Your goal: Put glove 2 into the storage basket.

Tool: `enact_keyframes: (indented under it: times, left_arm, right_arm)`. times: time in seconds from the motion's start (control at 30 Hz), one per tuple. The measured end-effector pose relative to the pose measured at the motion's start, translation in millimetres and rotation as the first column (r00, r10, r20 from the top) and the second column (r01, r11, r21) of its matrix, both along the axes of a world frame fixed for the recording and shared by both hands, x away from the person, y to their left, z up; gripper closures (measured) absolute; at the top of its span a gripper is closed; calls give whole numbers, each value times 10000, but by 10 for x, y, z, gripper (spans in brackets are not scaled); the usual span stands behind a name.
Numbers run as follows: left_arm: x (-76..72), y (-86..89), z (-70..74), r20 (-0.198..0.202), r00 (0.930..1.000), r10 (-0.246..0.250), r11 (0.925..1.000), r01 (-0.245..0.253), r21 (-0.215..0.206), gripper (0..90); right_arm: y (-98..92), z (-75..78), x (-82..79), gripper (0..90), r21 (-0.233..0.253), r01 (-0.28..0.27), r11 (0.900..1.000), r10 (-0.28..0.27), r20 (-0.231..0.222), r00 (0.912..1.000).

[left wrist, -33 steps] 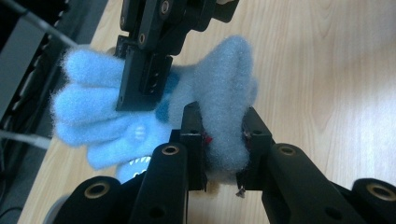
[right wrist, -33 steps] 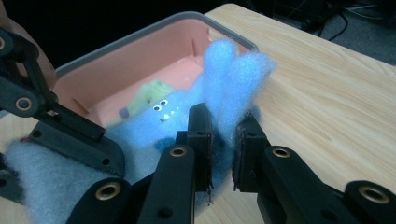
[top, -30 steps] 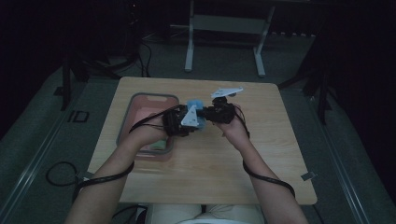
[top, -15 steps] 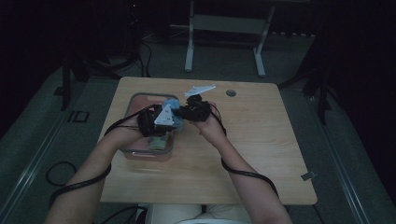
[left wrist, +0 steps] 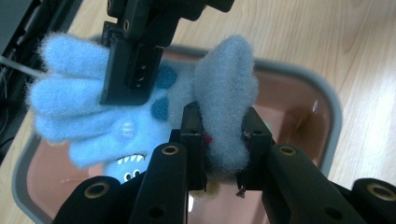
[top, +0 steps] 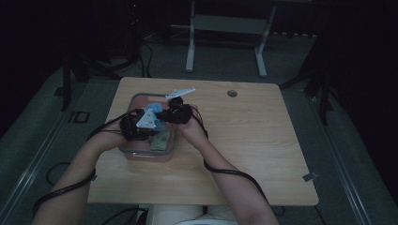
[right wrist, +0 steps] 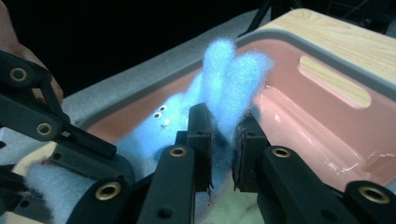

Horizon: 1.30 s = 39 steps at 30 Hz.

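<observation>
Pale wood, and plenty of it: the table (top: 244, 140) spreads wide under the high view, and at its left side sits the pink tray (top: 141, 152) with its grey rim, both hands working right above it. Down a size, and there is the prize, a fluffy blue glove (left wrist: 116, 116) with darker spots and a little toothy face, held in the air over the tray between the two tools. The left gripper (left wrist: 223, 140) has its jaws clamped on one thick fold of the fleece, pinching it tight. The right gripper (right wrist: 223, 135) is closed on another part of the same glove, blue pile standing up between its jaws, the pink tray floor just beyond. Something greenish (top: 160, 139) lies in the tray beneath the hands, too dim to name. The job looks like placing the glove into the tray, and the smart play is to lower both grips together, keep the fabric slack rather than stretched, bring it well inside the rim, then release one side before the other so nothing drapes over the edge.
</observation>
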<state>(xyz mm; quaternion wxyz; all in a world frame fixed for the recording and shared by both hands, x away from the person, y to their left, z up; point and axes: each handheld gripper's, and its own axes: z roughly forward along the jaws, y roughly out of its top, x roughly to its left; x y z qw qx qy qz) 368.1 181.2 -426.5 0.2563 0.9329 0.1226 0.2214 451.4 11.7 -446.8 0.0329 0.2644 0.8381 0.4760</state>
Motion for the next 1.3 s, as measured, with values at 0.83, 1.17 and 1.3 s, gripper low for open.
enact_keyframes:
  times: [0.83,1.17,1.3]
  left_arm:
    - [269,-172,-527,-1538,9878,244,9976,-141,680,751]
    - [225,-108,-391,-1471,9826,1133,9933,-1155,-63,260]
    - [173,-58,-267,-1594,9775,1383,9840,-1538,-897,141]
  right_arm:
    - [-40,-362,53,561,-714,1087,9915,-1094,-51,9940]
    - [-304,-167,-99,375,60,875,9962,-876,258,9958]
    - [-389,-128,-168,280,94,434,9990,-437,344,9985]
